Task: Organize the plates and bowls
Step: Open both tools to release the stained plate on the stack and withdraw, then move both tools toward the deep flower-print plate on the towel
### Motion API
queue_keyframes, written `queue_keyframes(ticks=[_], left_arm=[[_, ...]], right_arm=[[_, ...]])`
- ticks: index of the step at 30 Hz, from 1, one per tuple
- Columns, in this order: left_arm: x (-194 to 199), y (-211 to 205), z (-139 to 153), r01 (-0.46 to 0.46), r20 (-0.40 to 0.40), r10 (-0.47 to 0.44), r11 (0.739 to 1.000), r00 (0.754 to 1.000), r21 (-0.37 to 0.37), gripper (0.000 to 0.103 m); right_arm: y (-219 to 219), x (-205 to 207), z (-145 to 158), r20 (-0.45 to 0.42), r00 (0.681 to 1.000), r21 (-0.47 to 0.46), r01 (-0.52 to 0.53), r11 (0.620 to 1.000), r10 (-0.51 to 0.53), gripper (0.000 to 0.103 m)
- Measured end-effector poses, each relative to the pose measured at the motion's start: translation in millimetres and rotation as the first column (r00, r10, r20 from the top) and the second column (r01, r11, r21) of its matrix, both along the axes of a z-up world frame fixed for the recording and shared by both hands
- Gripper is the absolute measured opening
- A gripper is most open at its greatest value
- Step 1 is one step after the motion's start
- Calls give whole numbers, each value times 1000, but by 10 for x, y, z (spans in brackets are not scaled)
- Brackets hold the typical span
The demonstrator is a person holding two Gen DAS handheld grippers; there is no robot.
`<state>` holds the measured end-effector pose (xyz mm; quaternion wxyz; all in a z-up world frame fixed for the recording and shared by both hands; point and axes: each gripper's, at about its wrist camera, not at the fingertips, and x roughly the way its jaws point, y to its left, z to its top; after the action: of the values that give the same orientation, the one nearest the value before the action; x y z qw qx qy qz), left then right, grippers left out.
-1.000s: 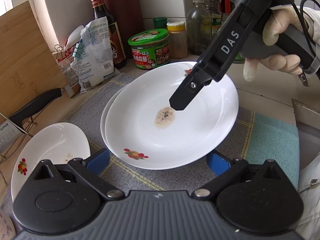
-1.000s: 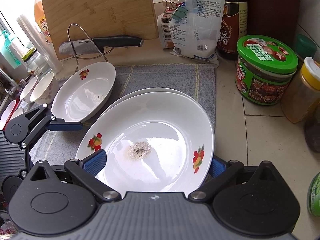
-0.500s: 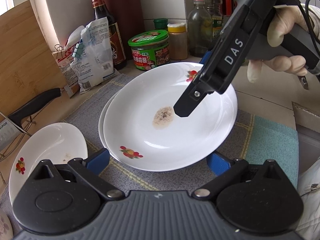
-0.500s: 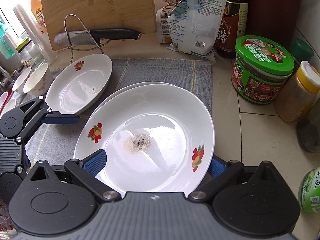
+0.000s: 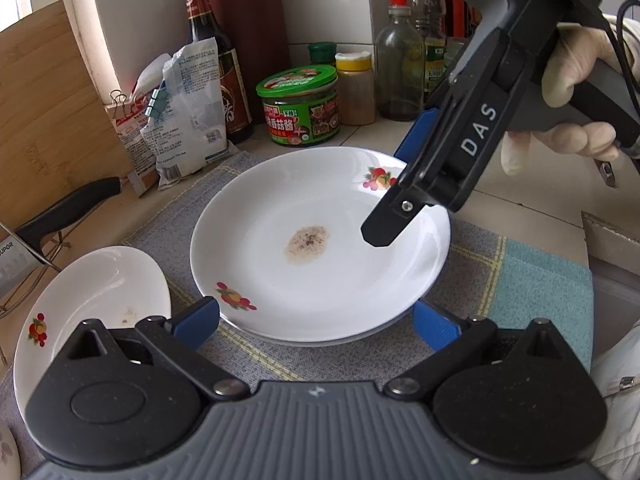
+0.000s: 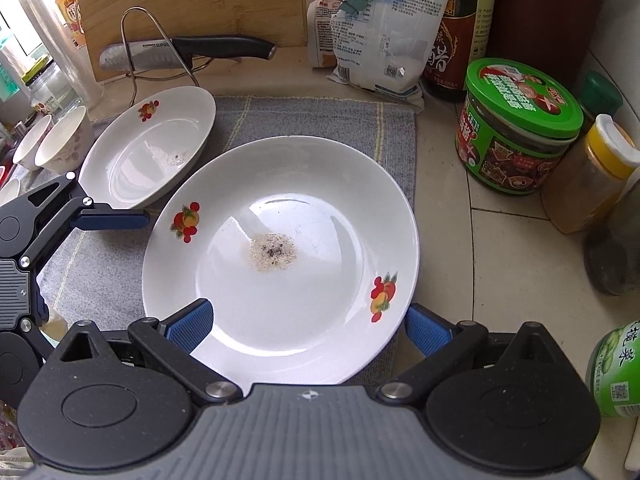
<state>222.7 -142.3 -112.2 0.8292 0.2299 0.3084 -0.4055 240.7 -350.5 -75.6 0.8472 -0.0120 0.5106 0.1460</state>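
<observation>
Round white fruit-print plate with a brown crumb stain [image 5: 320,248] [image 6: 280,256] sits on top of another white plate, only its rim edge [image 5: 340,342] showing, on the grey woven mat [image 5: 256,356] on the tabletop. Left hand-held gripper [image 5: 316,322] released, blue fingers spread either side of the stack's near rim; right hand-held gripper [image 6: 306,324] also spread wide at the plate's opposite rim, grasping nothing. Oval white fruit-print dish [image 5: 96,300] [image 6: 152,148] lies just beside the stack on the mat.
</observation>
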Motion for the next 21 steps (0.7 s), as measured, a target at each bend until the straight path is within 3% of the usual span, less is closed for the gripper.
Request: queue_keyframes(ticks=[4, 10, 21], left_arm=[[-12, 40, 23, -32, -3, 32, 999, 999, -14, 102], [-60, 131, 107, -154, -1, 155, 986, 988, -64, 102], [-202, 663, 192, -413, -11, 415, 901, 910, -134, 102]], right_arm=[[13, -73, 77, 72, 997, -16, -20, 1000, 22, 103], [43, -127, 151, 184, 981, -26, -59, 998, 63, 103], [364, -121, 182, 270, 958, -45, -84, 995, 93, 103]])
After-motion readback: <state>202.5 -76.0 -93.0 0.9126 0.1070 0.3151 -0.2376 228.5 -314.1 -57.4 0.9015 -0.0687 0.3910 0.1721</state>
